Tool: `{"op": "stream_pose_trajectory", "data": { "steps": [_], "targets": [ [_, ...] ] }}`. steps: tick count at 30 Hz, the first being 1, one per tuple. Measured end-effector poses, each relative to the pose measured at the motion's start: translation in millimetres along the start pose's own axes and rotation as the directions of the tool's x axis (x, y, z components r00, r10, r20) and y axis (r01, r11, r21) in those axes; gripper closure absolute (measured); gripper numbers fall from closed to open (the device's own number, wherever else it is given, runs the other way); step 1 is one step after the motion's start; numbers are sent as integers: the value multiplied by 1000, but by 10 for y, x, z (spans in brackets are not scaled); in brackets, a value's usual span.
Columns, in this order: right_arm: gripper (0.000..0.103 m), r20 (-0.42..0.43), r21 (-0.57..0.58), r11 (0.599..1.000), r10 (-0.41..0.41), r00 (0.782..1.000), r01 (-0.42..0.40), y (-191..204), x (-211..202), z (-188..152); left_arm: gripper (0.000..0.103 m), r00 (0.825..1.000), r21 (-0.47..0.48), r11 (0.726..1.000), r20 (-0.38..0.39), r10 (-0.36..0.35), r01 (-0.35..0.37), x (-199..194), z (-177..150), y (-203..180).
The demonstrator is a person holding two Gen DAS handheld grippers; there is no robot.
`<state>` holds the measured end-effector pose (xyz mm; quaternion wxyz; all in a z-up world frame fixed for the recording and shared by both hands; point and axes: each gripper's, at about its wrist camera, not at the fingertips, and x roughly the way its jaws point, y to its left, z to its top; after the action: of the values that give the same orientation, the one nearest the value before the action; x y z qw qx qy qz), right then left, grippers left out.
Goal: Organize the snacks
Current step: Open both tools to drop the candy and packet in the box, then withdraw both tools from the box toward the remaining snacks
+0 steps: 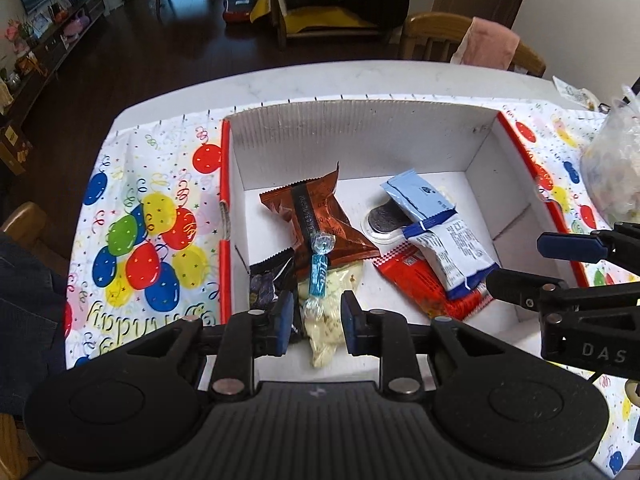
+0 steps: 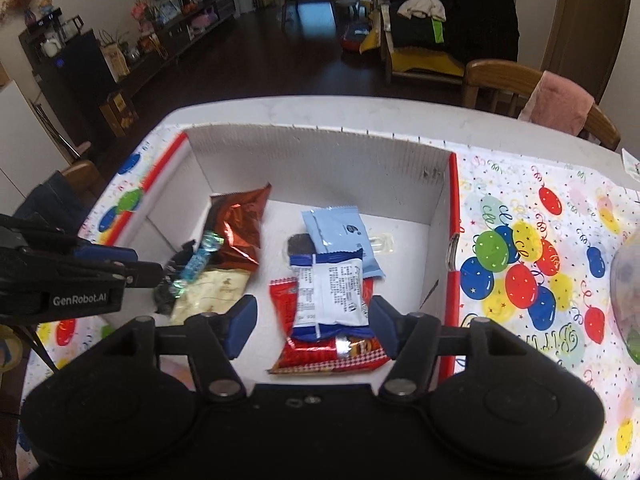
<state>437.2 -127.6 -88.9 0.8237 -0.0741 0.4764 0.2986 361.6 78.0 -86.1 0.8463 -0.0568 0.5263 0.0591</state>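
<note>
Both jaws hanging released, holding nothing, over the box (image 1: pixel 360 148); blue twist candy (image 1: pixel 319 268) perching at 11 o'clock on cream packet (image 1: pixel 332 320) — risking rolling off if nudged.

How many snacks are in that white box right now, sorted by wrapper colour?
Brown foil packet: 1
Light blue packet: 1
White packet with blue ends: 1
Red packet: 1
Cream packet: 1
Black packet: 1
Blue twist-wrapped candy: 1
Dark round biscuit in a clear wrapper: 1
Total: 8
</note>
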Motion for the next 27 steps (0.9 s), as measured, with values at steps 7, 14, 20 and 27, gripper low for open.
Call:
{"op": "stream_pose_trajectory", "data": {
  "steps": [7, 14, 20, 27],
  "targets": [
    [40, 57, 1, 1000, 28, 998, -29, 153, -333, -120, 78, 997, -1, 1000, 79, 1, -1, -381, -188, 19],
    [32, 97, 0, 998, 62, 993, -62, 296, -614, -287, 47, 989, 10, 999, 142, -36, 35, -729, -433, 48],
    [23, 117, 2, 996, 84, 990, -85, 399, -795, -447, 42, 983, 40, 998, 176, -54, 48, -965, -667, 79],
    [13, 125, -16, 997, 81, 989, -80, 528, -864, -689, 37, 980, 57, 996, 181, -80, 70, -1081, -998, 141]
  ]
}}
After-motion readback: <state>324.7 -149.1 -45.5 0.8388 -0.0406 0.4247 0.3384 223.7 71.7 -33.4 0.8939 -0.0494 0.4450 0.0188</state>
